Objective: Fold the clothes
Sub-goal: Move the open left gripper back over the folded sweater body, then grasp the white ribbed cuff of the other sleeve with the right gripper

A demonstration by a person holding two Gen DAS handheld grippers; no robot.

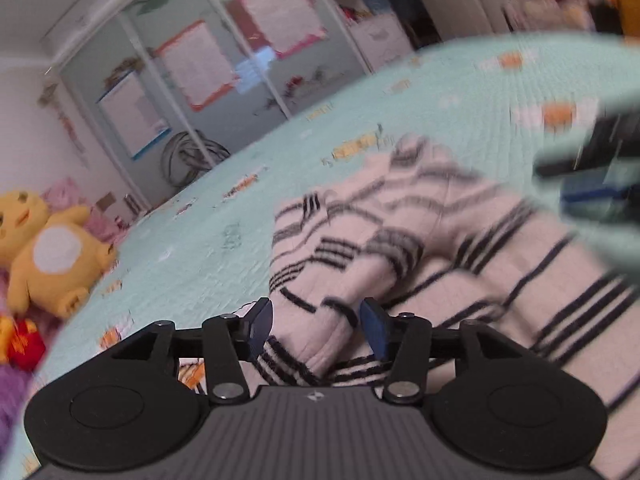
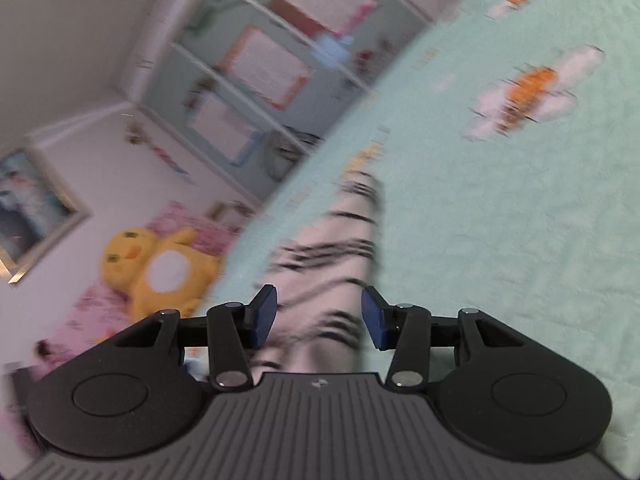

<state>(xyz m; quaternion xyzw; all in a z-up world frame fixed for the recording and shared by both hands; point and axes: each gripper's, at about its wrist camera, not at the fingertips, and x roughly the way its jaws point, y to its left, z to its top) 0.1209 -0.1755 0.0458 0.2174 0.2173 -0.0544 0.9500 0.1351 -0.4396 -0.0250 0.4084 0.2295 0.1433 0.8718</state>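
Item: striped garment (image 1: 420,240), white with dark bands, lying bunched on the mint bedspread (image 1: 460,92) directly ahead of my left hand-held gripper (image 1: 318,330). Condition of left hand-held gripper: jaws apart, a rumpled fold of the cloth rising between the blue pads (image 1: 376,332) but not visibly pinched by them; nothing is held. Condition of right hand-held gripper (image 2: 319,318): jaws likewise apart, a narrow length of the same garment (image 2: 340,256) running out ahead between them and beneath them, the pads clear of it as far as the blur allows me to judge. Risks, as I judge them: closing the left jaws here may catch several layers of the bunched fold rather than a single edge, so the lift would drag a lump and spoil the crease; closing the right too far along the narrow strip may take only a loose end, which could slip out; pulling the two hand-held grippers unevenly may skew the garment across the bed. Both frames are smeared, so edges are hard to pick. View notes: the left wrist view alone shows the broad body of the garment to the right of my left jaws, and my other hand-held gripper as a dark blurred shape at far right (image 1: 600,160); the right wrist view alone shows the strip's far end tapering ahead, open bedspread (image 2: 520,240) to the right of the jaws, and a framed picture (image 2: 28,208) on the wall. A yellow plush toy (image 1: 44,248) sits far left in both.
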